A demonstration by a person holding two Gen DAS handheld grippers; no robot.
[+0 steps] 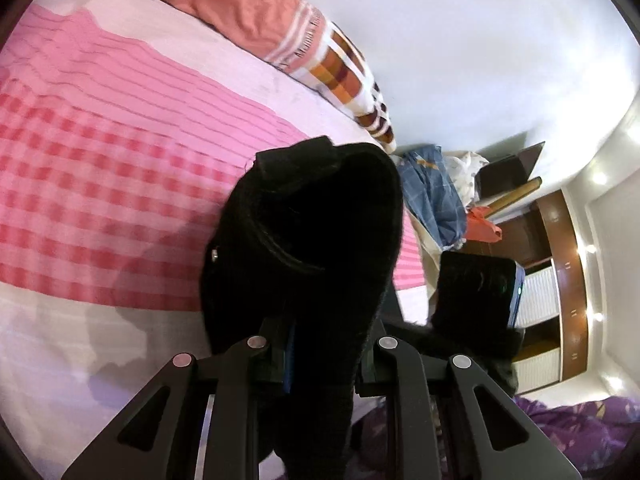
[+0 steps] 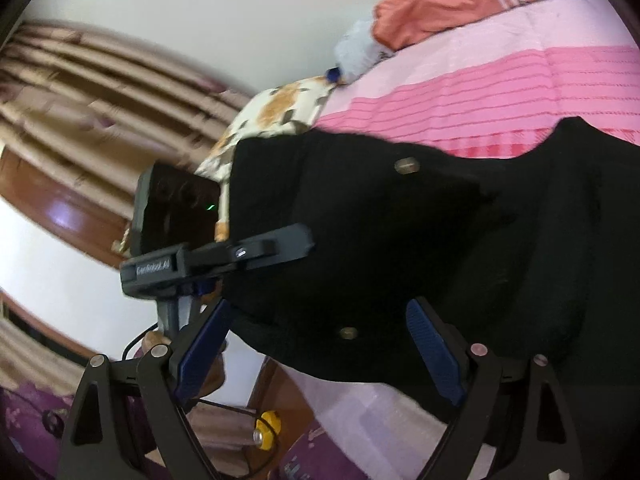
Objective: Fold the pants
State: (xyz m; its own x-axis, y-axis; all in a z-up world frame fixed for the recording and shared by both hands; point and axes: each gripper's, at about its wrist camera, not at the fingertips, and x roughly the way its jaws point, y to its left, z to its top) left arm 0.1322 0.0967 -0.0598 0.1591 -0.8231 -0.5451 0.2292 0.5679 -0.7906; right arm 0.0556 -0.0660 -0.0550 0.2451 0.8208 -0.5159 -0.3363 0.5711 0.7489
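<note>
While our left gripper (image 1: 324, 360) is clamped on a thick fold of the black pants (image 1: 312, 240), the cloth rises in a bundle in front of its camera and hides the fingertips. We see the waistband edge at the top of this bundle and a small metal rivet (image 1: 215, 255) on its left side. Under it lies the bed cover (image 1: 100, 152) with pink stripes and red checks, and an orange blanket (image 1: 240, 12) is at the far edge.

From the right wrist view, our right gripper (image 2: 320, 344) stands wide apart, and its blue pads (image 2: 434, 352) press on nothing. The pants (image 2: 400, 232) hang spread just in front of it, with two brass buttons (image 2: 406, 166) visible. The other gripper (image 2: 216, 256) holds the cloth at the left edge, lifted above the bed cover (image 2: 500, 92). A flowered pillow (image 2: 276, 108) lies behind it.
</note>
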